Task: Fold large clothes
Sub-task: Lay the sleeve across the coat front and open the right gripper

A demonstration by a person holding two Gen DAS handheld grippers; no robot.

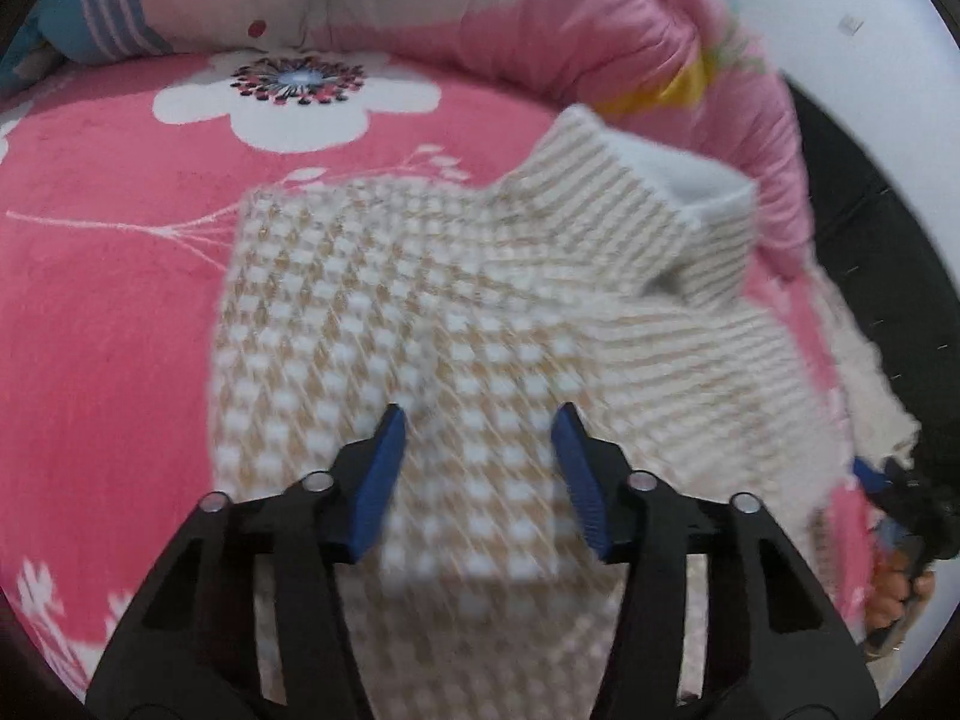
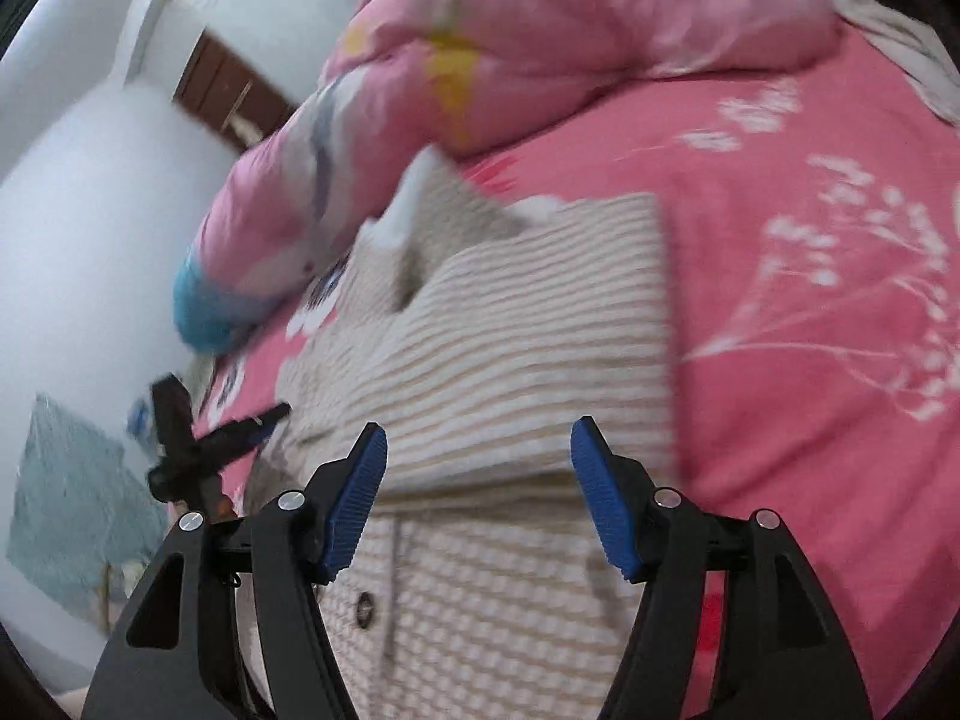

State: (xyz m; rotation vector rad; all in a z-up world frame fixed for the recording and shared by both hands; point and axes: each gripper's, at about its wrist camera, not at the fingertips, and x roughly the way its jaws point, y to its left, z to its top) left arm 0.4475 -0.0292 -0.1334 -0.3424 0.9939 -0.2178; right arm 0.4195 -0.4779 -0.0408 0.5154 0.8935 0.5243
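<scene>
We see a pink floral bedsheet (image 1: pixel 108 276) with a bunched pink quilt (image 1: pixel 540 36) behind. On it lies our beige-and-white knitted sweater (image 1: pixel 420 324), partly folded. Our left gripper (image 1: pixel 480 420) and right gripper (image 2: pixel 478 441) hover above it, fingers apart, empty.

Probably a home bedroom: a pink floral bedsheet (image 1: pixel 108 252), a rumpled quilt (image 2: pixel 540 48), white walls (image 2: pixel 78 192).

A pink floral bedsheet (image 1: pixel 108 276) covers the bed. A bunched pink quilt (image 2: pixel 540 42) lies along its far side, against a white wall (image 2: pixel 78 204). A brown door (image 2: pixel 228 90) shows beyond.
</scene>
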